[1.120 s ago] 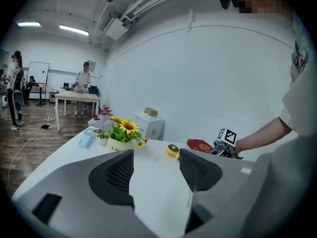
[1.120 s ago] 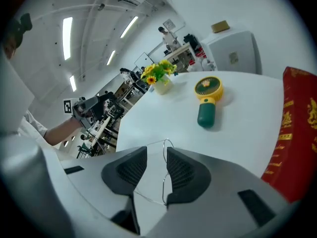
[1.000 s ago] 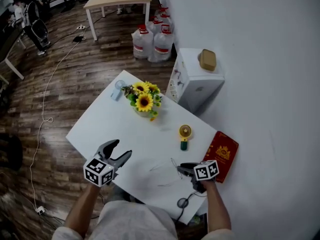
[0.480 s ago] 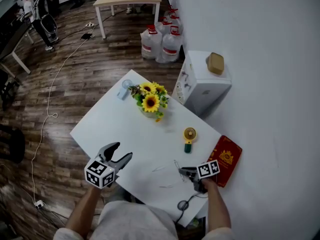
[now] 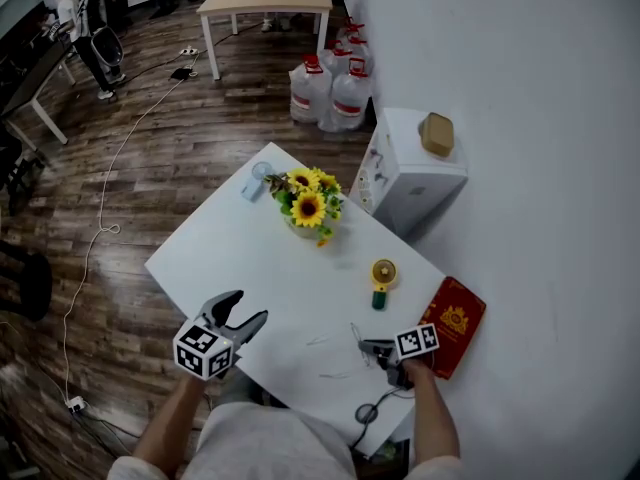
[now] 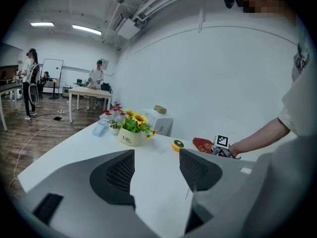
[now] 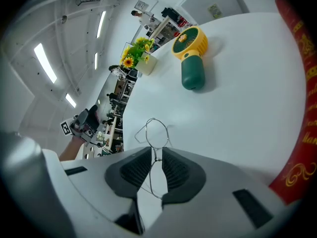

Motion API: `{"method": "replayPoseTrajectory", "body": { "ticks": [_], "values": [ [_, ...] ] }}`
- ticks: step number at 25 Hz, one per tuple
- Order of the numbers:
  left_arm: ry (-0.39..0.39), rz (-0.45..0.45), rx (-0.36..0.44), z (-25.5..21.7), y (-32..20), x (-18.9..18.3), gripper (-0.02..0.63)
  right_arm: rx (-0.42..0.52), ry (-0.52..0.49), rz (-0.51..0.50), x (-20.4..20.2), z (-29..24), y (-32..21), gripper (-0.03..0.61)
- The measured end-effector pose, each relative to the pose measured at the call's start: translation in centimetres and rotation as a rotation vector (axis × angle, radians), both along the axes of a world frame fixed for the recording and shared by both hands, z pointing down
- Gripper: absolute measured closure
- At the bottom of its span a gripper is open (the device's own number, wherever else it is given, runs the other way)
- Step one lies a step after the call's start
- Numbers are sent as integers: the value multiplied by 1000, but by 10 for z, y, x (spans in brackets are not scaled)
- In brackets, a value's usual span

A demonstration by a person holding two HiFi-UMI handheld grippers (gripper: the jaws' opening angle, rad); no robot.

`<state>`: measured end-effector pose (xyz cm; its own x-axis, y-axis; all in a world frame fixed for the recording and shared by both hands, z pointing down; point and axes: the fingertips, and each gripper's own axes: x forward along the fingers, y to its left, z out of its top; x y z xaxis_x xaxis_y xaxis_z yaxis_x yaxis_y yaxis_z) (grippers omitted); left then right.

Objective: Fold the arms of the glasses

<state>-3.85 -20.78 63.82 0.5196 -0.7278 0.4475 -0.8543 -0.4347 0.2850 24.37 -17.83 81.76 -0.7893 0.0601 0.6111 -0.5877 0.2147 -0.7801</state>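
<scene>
Your right gripper (image 7: 156,155) has just been closing its jaws, and now they pinch the thin wire glasses (image 7: 157,132) at the bridge. The glasses are on the white table (image 5: 230,258), near the yellow fan (image 7: 189,53), on your side of it. Your left gripper (image 6: 156,157) is open and holds nothing — it is well apart from the fan

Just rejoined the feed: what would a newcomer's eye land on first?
The sunflower bouquet stands out near the white table's far corner, with a yellow handheld fan and a red booklet toward the right edge. Nearer, the jaws of the right gripper have just been closing and pinch thin wire-framed glasses at the bridge. The left gripper hangs open over the near left edge.
</scene>
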Motion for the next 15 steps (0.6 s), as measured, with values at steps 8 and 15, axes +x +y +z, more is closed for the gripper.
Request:
{"method": "replayPoseTrajectory", "body": {
  "ticks": [8,15],
  "values": [
    [3,0,3,-2,4,2,334,2,-11,84,-1,-6,-2,554],
    [12,26,1,0,4,11,333,45,27,127,-4,-18,-4,557]
  ]
}}
